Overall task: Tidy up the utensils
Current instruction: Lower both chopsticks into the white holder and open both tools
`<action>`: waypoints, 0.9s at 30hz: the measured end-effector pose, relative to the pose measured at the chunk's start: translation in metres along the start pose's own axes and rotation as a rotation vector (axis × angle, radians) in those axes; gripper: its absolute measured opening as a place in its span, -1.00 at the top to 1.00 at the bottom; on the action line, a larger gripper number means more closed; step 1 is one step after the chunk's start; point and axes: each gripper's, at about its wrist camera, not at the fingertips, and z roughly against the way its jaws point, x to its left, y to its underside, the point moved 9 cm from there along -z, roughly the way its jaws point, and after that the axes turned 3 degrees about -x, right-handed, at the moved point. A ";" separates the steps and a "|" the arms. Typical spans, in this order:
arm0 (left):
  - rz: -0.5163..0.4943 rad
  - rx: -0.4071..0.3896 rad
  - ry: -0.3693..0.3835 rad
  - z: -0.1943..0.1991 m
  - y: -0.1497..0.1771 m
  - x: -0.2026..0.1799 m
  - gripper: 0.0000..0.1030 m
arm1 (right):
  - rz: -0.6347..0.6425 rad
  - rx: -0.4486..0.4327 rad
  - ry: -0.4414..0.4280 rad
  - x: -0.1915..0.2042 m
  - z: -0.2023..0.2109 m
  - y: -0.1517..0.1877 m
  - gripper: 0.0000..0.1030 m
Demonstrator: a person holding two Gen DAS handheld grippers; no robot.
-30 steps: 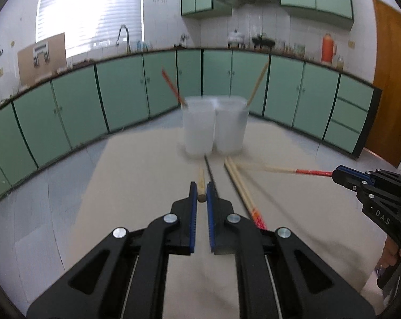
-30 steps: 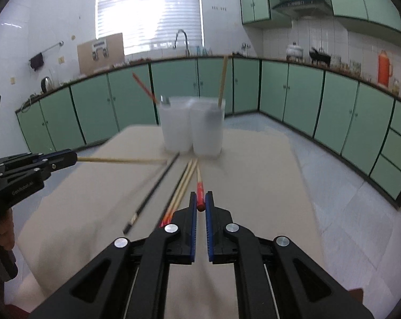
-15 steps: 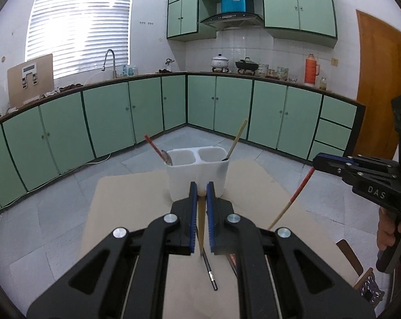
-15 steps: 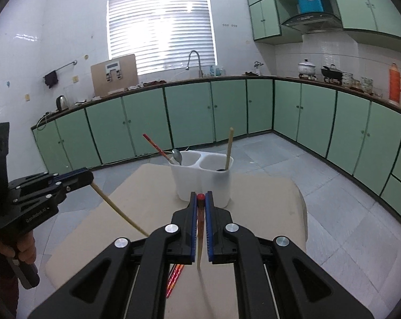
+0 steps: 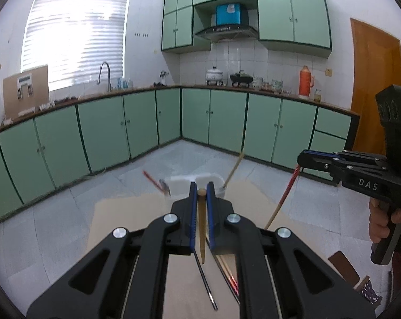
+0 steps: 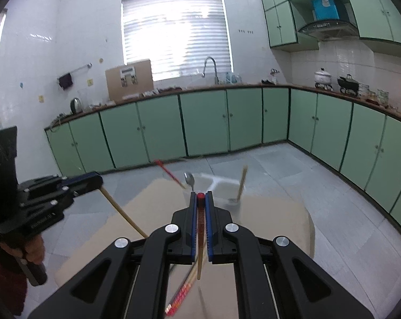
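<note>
My left gripper (image 5: 200, 191) is shut on a plain wooden chopstick (image 5: 201, 228) that hangs down over the beige table (image 5: 120, 212). My right gripper (image 6: 200, 196) is shut on a red-topped chopstick (image 6: 200, 239), also hanging down. Both are raised above and in front of the white two-cup utensil holder (image 6: 221, 186), which holds a red chopstick (image 6: 168, 172), a spoon (image 6: 189, 179) and a wooden chopstick (image 6: 241, 183). The right gripper also shows in the left wrist view (image 5: 304, 158), and the left gripper in the right wrist view (image 6: 97, 180).
On the table below lie a black chopstick (image 5: 205, 284) and a few wooden and red-topped chopsticks (image 5: 231, 279). A chair back (image 5: 344, 265) stands at the table's right side. Green kitchen cabinets (image 5: 147, 127) ring the room.
Both grippers rose from the table, each lifting its chopstick, which swung from lying flat to hanging down. The holder now sits lower in both views.
</note>
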 end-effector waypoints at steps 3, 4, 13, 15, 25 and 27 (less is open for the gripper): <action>-0.009 -0.059 -0.006 -0.003 -0.031 0.000 0.88 | 0.012 -0.047 0.005 -0.003 -0.001 -0.029 0.89; -0.009 -0.076 -0.006 -0.003 -0.041 0.000 0.88 | 0.010 -0.062 0.004 -0.004 -0.001 -0.039 0.89; -0.030 -0.192 -0.034 -0.036 -0.117 -0.005 0.88 | 0.026 -0.161 0.062 -0.027 -0.028 -0.115 0.89; -0.034 -0.196 -0.049 -0.052 -0.123 -0.004 0.88 | 0.030 -0.160 0.086 -0.035 -0.042 -0.121 0.89; -0.041 -0.119 -0.100 -0.137 -0.097 0.010 0.88 | 0.001 -0.085 0.126 -0.066 -0.121 -0.089 0.89; -0.040 -0.100 -0.110 -0.150 -0.090 0.016 0.88 | -0.011 -0.068 0.127 -0.071 -0.133 -0.077 0.89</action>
